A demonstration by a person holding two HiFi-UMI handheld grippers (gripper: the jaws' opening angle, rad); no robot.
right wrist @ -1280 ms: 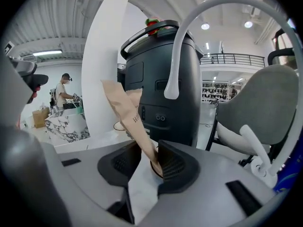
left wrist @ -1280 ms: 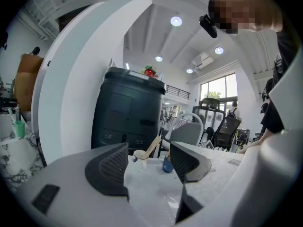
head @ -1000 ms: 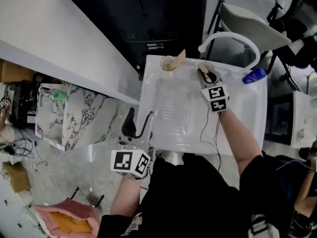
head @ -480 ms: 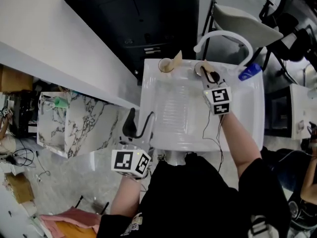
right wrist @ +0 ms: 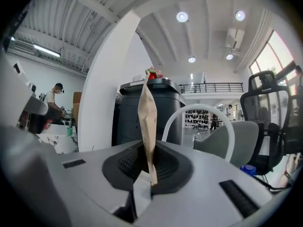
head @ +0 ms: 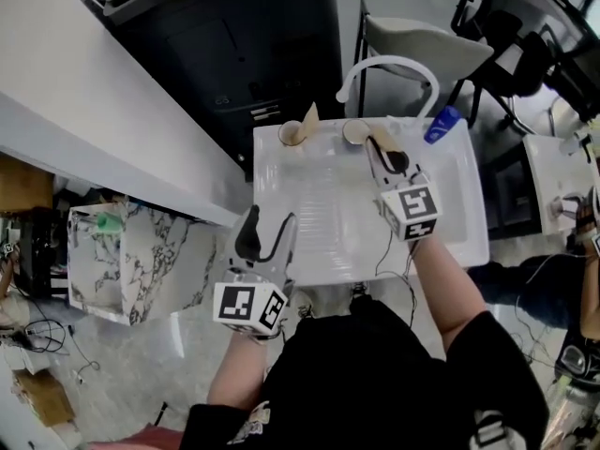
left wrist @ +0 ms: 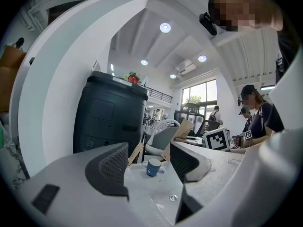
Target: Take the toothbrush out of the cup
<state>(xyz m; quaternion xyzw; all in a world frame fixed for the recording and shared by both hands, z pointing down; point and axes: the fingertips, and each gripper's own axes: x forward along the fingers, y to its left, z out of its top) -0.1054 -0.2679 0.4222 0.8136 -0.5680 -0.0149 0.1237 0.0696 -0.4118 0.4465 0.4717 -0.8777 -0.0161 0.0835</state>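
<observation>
**Item 1, task piece:** slim toothbrush in a tan paper sleeve. It stands upright, clamped between the dark ribbed fingers of my right gripper. It hangs over the counter's far edge, above the round tan cup. No cup shows around its lower end in the right gripper view. From the head view I cannot tell how far it clears the rim.

**Handling:** I judge it very light, with a stiff core under a thin, smooth sleeve that could crease or slide. The hold sits low on the handle, so the long upper part may sway. A firm pinch on the handle, not on loose paper, seems best.

**Item 2:** second tan cup further left on the far edge, with its own wrapped brush leaning in it.

**Item 3:** small blue cup near the far right corner.

**Item 4:** white moulded counter with a shallow ribbed basin.

**Item 5:** my left gripper at the near left corner, fingers apart and empty.
</observation>
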